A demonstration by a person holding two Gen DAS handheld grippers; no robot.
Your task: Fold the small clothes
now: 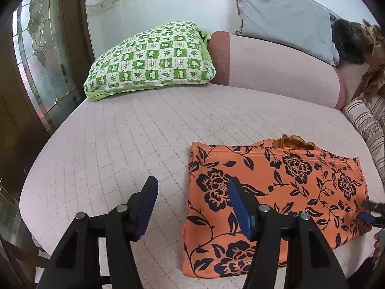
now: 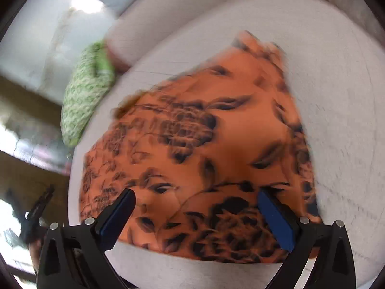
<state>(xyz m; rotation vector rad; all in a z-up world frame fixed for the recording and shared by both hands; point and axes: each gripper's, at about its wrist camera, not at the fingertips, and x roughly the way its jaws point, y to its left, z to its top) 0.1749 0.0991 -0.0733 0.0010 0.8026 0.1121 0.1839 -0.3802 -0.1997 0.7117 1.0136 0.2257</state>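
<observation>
An orange garment (image 1: 276, 187) with a black flower print lies folded into a rough rectangle on the pale quilted bed cover (image 1: 132, 132). My left gripper (image 1: 192, 189) is open over the garment's left edge. Its right finger is above the cloth and its left finger above the bare cover, with nothing pinched between the pads. In the blurred right wrist view, my right gripper (image 2: 196, 193) is wide open just above the garment (image 2: 204, 132), near its front edge, gripping nothing. The left wrist view shows the right gripper (image 1: 367, 210) at the garment's right end.
A green checked pillow (image 1: 151, 57) lies at the back left, with a pink bolster (image 1: 276, 67) and a grey pillow (image 1: 284, 16) against the wall. Striped bedding (image 1: 368, 120) is piled at the right. A glazed wooden door (image 1: 41, 60) stands beyond the bed's left edge.
</observation>
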